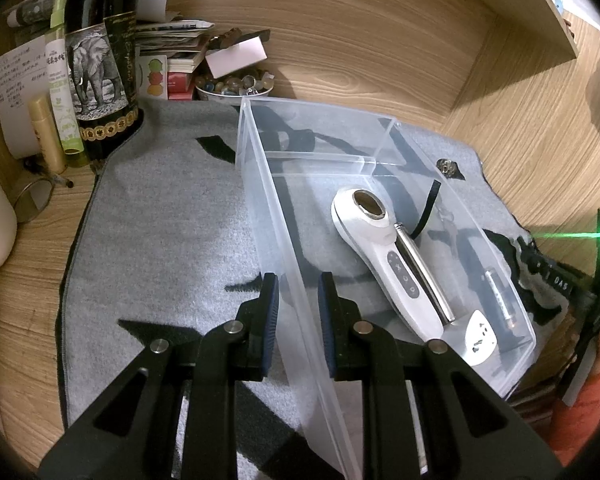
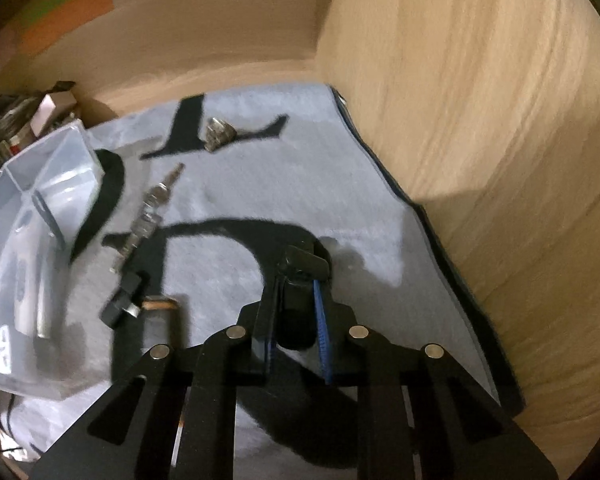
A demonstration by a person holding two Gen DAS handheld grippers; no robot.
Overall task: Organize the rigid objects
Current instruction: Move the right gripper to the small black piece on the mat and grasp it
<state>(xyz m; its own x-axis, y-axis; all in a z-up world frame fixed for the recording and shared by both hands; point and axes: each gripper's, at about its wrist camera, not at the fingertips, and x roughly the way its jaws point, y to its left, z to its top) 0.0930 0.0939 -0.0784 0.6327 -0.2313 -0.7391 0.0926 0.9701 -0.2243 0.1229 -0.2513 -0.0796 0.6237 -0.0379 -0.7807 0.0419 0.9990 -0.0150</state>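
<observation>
A clear plastic box (image 1: pixel 260 184) lies on a grey mat (image 1: pixel 160 208). It holds a white handheld device (image 1: pixel 384 256), a metal rod (image 1: pixel 424 276) and a black strap (image 1: pixel 428 208). My left gripper (image 1: pixel 298 300) straddles the box's near wall, one finger on each side, a small gap showing at each pad. My right gripper (image 2: pixel 296 300) is shut on a black cylindrical object (image 2: pixel 300 280) just above the mat. In the right wrist view the box (image 2: pixel 40 208) is at far left, with a long metal piece (image 2: pixel 148 216), a small metal item (image 2: pixel 218 132) and a black part (image 2: pixel 122 300) loose on the mat.
A dark bottle with an elephant label (image 1: pixel 100 60), tubes (image 1: pixel 60 92), papers and a bowl of marbles (image 1: pixel 236 84) crowd the back left. A wooden wall (image 2: pixel 480 120) rises right of the mat. A small dark item (image 1: pixel 450 168) lies beyond the box.
</observation>
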